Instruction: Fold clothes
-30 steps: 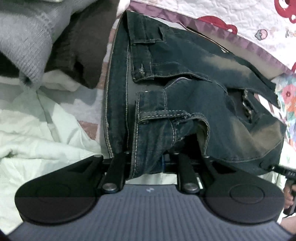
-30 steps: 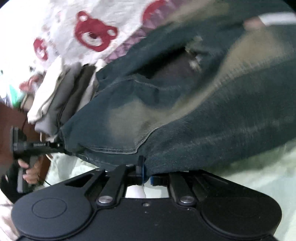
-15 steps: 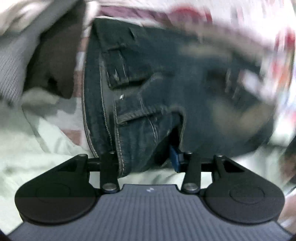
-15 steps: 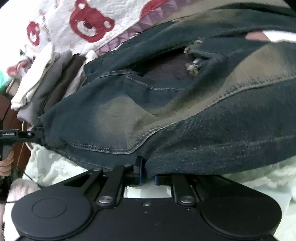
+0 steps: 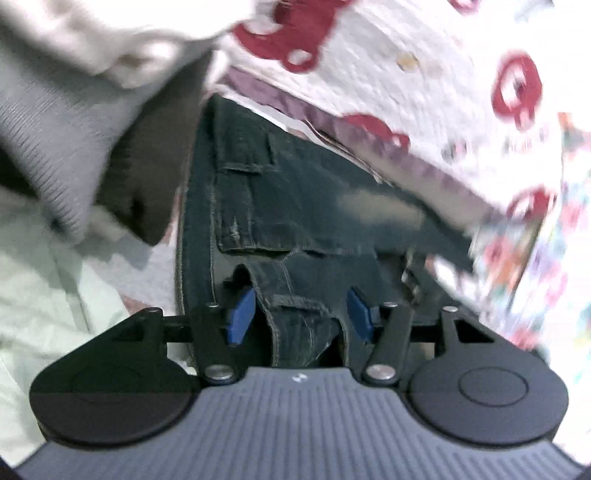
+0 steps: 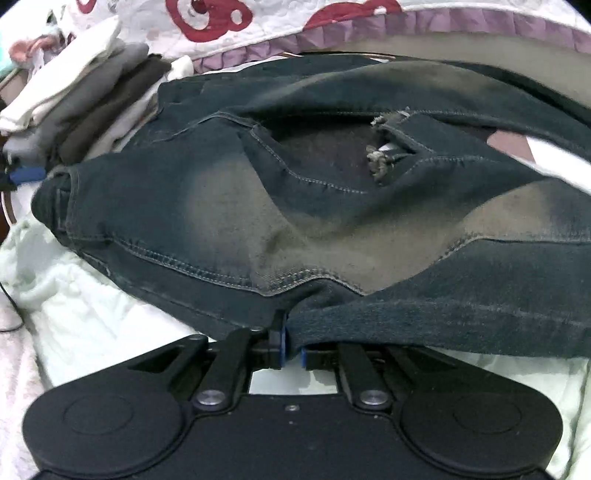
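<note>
— Denim first: where are the dark jeans (image 6: 332, 206)?

— Spread across the middle of the right wrist view, on a pale green bedsheet (image 6: 92, 314) that fills the lower left. In the left wrist view the jeans (image 5: 295, 206) run from the centre down to the lower middle.

— And around them?

— A white quilt with red bears (image 6: 258, 18) along the top, and a stack of folded clothes (image 6: 85, 99) at the upper left, just beside the waistband.

— The left hand-held gripper (image 5: 297, 314)?

— Released: its jaws have just been opening, and the blue pads (image 5: 240, 314) stand apart from the waistband fold lying between them.

— The right hand-held gripper (image 6: 291, 345)?

— Clenched on a pinch of the jeans' edge, low centre.
</note>
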A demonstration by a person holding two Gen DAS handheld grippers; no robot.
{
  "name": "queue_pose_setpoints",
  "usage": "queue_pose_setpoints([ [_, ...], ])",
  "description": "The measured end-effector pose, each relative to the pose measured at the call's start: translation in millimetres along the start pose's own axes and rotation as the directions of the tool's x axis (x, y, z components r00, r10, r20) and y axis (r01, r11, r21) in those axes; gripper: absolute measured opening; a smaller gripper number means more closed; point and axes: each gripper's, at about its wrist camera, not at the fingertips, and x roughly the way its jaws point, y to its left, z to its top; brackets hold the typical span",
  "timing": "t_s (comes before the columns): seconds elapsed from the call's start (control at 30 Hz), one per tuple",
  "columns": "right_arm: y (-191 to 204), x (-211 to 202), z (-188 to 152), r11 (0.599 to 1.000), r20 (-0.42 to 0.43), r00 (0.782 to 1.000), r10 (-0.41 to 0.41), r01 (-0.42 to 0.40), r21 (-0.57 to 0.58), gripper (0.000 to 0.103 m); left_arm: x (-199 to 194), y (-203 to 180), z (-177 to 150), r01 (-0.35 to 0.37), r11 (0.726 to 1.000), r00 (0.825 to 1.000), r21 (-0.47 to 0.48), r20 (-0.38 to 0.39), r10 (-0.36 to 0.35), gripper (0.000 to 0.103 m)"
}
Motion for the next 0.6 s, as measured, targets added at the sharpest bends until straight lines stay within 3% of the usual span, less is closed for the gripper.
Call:
queue_pose_setpoints([
  [0.1, -4.3, -1.9, 4.9, 0.999, -0.004, 1.0, 0.02, -0.02, 0.028, 0.008, 12.2, 5.9, -0.5, -0.046, 0.999, 0.998, -0.03, -0.041, 0.045, 0.056],
  [0.2, -2.2, 1.4, 2.8, 1.0, -0.007, 1.0, 0.009, -0.009, 0.019, 0.009, 34.4, 9.9, -0.3, -0.035, 0.995, 0.997, -0.091, -0.071, 0.029, 0.057],
  [0.3, 0.9, 1.8, 0.5, 1.0, -0.004, 1.0, 0.002, -0.001, 0.005, 0.011, 50.2, 11.9, 5.5, -0.012, 0.986, 0.998, -0.166, -0.062, 0.002, 0.06],
  [0.37, 0.4, -0.1, 0.3, 1.0, 0.002, 1.0, 0.007, -0.007, 0.003, 0.011, 57.0, 8.2, 9.6, -0.032, 0.989, 0.999, -0.147, -0.048, 0.025, 0.061],
  [0.4, -0.5, -1.7, 0.5, 1.0, 0.007, 1.0, 0.013, -0.013, 0.005, 0.011, 60.1, 5.9, 11.8, -0.047, 0.991, 0.998, -0.127, -0.04, 0.043, 0.056],
  [0.43, -1.5, -3.5, 0.6, 1.0, 0.012, 1.0, 0.02, -0.02, 0.007, 0.011, 62.4, 1.9, 13.4, -0.073, 0.993, 0.997, -0.088, -0.026, 0.071, 0.015],
  [0.47, -4.3, -6.2, 0.5, 0.999, 0.025, 0.999, 0.041, -0.042, 0.023, 0.011, 63.9, -3.9, 14.5, -0.111, 0.993, 0.994, -0.024, -0.004, 0.111, 0.003],
  [0.6, -15.8, -17.1, 0.1, 0.988, 0.081, 0.989, 0.122, -0.129, 0.086, 0.011, 35.4, -32.8, 20.8, -0.18, 0.976, 0.976, 0.12, 0.145, 0.162, 0.003],
])
